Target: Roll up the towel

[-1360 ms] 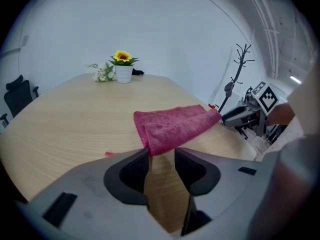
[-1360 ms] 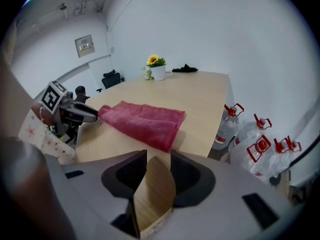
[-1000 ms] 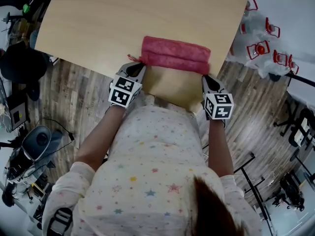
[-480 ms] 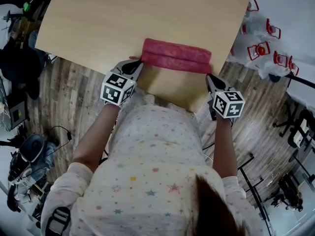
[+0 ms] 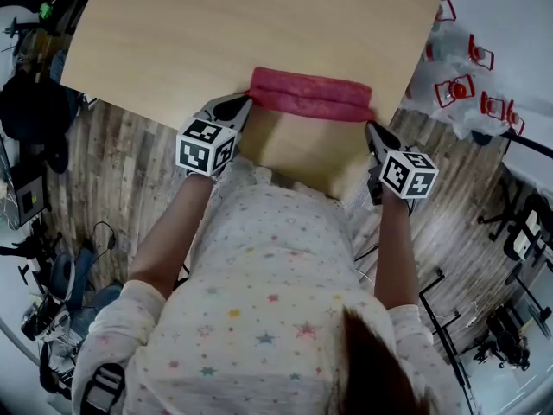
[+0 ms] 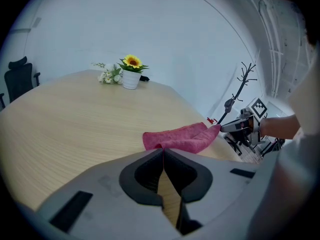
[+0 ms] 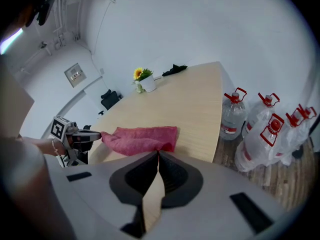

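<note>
towel (image 5: 311,96): rolled, lying across the near desk (image 5: 216,33) edge
left tongs (image 5: 241,103), right tongs (image 5: 372,129): both closed, empty, tips at the roll's ends
step: rolling looks done
next: lift clear without disturbing the roll

Table (image 5: 216,41) cropped by the head view's top edge; towel's (image 6: 182,138) near edge covered by the left gripper (image 6: 163,153); dark object (image 7: 174,69) behind the sunflower pot (image 7: 146,83) unidentifiable.

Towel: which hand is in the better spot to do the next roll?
Left, but only just. Both tools pinch an end of the towel. The left tool shows red cloth between its shut tips, so its grip looks surer; the right tool holds just a corner near the table's edge.
</note>
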Tool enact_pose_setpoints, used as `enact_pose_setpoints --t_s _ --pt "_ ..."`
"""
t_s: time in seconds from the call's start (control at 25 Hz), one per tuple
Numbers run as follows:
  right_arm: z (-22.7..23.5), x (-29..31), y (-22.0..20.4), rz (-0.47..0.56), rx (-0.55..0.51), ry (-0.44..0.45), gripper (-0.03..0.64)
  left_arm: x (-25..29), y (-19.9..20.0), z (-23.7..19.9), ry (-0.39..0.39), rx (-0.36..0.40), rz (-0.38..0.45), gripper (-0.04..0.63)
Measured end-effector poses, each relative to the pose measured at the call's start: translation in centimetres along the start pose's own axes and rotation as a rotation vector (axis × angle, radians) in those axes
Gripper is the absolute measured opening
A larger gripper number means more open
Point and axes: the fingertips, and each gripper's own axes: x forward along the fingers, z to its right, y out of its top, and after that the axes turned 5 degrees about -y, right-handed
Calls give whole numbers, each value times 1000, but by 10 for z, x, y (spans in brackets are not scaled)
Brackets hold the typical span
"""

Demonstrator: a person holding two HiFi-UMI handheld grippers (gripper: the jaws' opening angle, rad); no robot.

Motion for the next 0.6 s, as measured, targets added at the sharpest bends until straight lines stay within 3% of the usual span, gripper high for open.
enact_pose_setpoints --t_s 0.36,0.6 --pt "3 11 24 28 60 14 8 8 10 -15 18 -47 9 15" --pt "7 22 40 57 159 30 8 14 13 -28 32 -108 21 15"
